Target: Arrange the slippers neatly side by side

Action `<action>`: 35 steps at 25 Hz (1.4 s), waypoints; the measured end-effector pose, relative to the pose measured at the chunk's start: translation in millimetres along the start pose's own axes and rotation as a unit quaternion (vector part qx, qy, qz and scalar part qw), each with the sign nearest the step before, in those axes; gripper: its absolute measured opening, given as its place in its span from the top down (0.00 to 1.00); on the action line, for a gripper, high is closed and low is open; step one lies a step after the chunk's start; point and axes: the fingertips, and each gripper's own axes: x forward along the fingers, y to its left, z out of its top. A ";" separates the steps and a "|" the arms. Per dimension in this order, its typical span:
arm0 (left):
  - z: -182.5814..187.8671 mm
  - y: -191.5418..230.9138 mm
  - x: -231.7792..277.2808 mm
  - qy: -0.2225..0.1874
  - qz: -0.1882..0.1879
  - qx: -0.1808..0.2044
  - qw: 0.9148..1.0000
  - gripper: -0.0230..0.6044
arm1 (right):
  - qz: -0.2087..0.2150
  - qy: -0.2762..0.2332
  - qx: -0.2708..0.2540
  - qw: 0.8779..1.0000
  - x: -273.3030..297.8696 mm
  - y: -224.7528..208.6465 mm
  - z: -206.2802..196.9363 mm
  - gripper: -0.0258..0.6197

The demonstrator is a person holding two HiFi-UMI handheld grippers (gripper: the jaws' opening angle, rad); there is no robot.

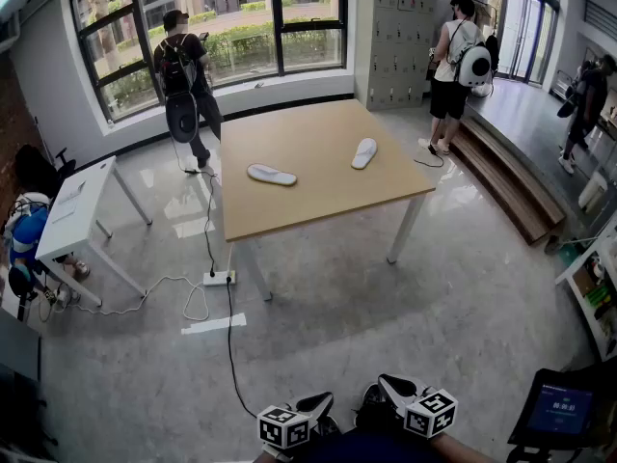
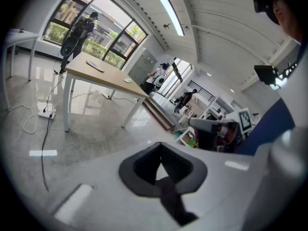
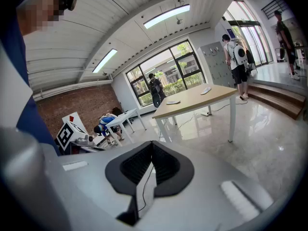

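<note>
Two white slippers lie apart on the wooden table (image 1: 318, 205) across the room: one (image 1: 271, 174) at its left, lying crosswise, the other (image 1: 364, 152) toward the far right, angled. Both grippers hang low near my body, far from the table. My left gripper (image 1: 323, 400) and right gripper (image 1: 386, 384) are shut and hold nothing. In the left gripper view the jaws (image 2: 163, 170) meet, with the slippers (image 2: 95, 65) small on the distant table. The right gripper view shows its closed jaws (image 3: 150, 170) and the slippers (image 3: 173, 101) far off.
A white side table (image 1: 72, 210) stands at the left. A power strip (image 1: 218, 278) and cables lie on the floor before the wooden table. One person (image 1: 183, 75) stands at the window, another (image 1: 453, 66) by the lockers (image 1: 400, 37). A wooden step (image 1: 511, 181) runs along the right.
</note>
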 end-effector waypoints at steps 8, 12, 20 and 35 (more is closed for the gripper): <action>36.3 19.5 11.2 -0.004 0.017 0.026 0.999 0.96 | 0.018 0.011 0.008 1.000 41.7 -10.1 16.4 0.95; 60.2 39.6 15.1 -0.018 0.041 0.012 0.999 0.96 | 0.050 0.021 -0.003 0.999 72.3 -15.8 35.3 0.95; 117.6 61.0 57.3 -0.033 0.076 0.008 0.997 0.96 | 0.076 0.033 -0.002 0.997 116.4 -64.8 84.1 0.95; 207.5 64.9 147.3 -0.017 0.118 0.063 0.991 0.96 | 0.090 0.002 0.028 0.996 141.7 -166.4 153.7 0.95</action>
